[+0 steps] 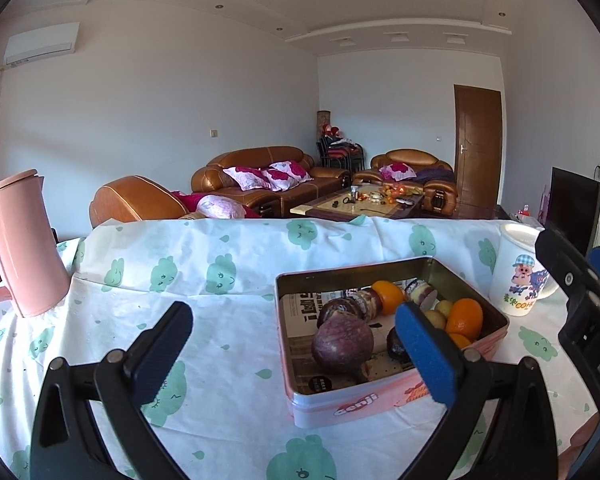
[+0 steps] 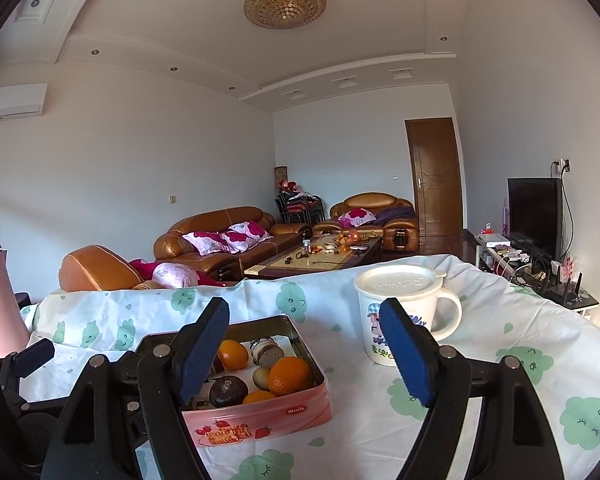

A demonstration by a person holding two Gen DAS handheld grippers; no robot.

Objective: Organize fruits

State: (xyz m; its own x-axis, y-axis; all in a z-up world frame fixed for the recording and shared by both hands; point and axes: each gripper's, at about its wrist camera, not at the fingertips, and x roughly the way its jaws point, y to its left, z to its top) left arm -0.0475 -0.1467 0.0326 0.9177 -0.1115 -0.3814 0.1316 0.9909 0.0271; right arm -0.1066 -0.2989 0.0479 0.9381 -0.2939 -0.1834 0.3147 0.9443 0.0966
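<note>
Fruit fills tin (image 1: pixel 496 322); 2 hand-held grippers gape empty.

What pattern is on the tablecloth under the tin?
The tablecloth is white with green cartoon cloud-like faces and small green drops; it shows best in the left wrist view.

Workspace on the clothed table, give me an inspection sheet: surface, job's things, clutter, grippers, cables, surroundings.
Surface: white tablecloth with green cloud prints, wrinkled.
Job's things: open pink rectangular tin holding oranges, a large purple round fruit, small yellow-green fruits and dark round pieces.
Clutter: pink plastic jug at the left; white lidded cartoon mug right of the tin.
Grippers: left gripper open, empty; right gripper open, empty.
Cables: nothing seen on the table; wires by the black television.
Surroundings: brown leather sofas, cluttered coffee table, wooden door.
</note>
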